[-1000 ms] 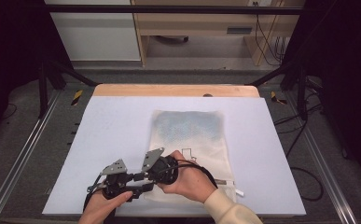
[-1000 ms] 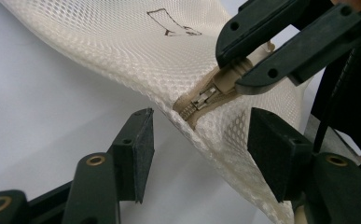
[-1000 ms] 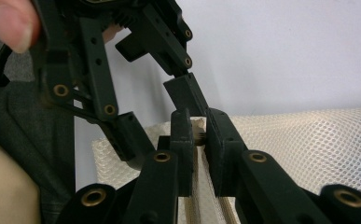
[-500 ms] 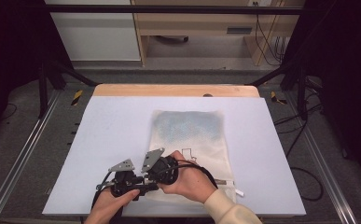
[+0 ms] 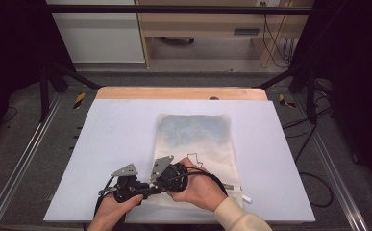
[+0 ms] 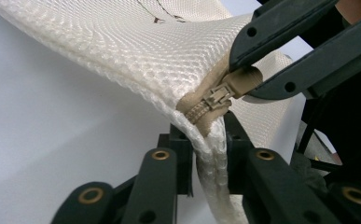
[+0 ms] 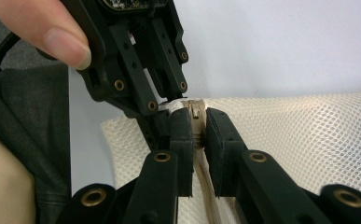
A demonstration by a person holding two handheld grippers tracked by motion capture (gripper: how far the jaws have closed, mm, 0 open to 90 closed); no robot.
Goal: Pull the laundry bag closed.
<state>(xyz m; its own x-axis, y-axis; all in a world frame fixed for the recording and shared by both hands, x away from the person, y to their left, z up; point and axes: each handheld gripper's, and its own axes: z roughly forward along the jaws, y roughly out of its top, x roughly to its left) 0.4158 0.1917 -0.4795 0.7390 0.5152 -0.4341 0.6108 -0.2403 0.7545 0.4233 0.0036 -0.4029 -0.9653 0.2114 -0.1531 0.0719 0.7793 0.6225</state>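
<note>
A white mesh bag (image 5: 195, 144) lies flat on the table, with something bluish inside its far end. Both grippers meet at its near left corner. My left gripper (image 6: 209, 140) has just been closing, and its pads now pinch the bag's seamed edge (image 6: 213, 163). Just below the tan zipper slider (image 6: 218, 98), my right gripper (image 7: 194, 128) is shut on the zipper's tan end (image 7: 195, 114). In the high view the left gripper (image 5: 147, 188) points right and the right gripper (image 5: 155, 185) points left, each held in a hand.
The pale table top (image 5: 111, 130) stretches to the left of and beyond the bag, with a wooden strip (image 5: 179, 93) along its far edge. Metal rails (image 5: 25, 159) run along both sides. Black cables trail from the grippers over the bag.
The left gripper has shifted slightly to the right, onto the bag's corner. The right hand and the bag have stayed where they were.
</note>
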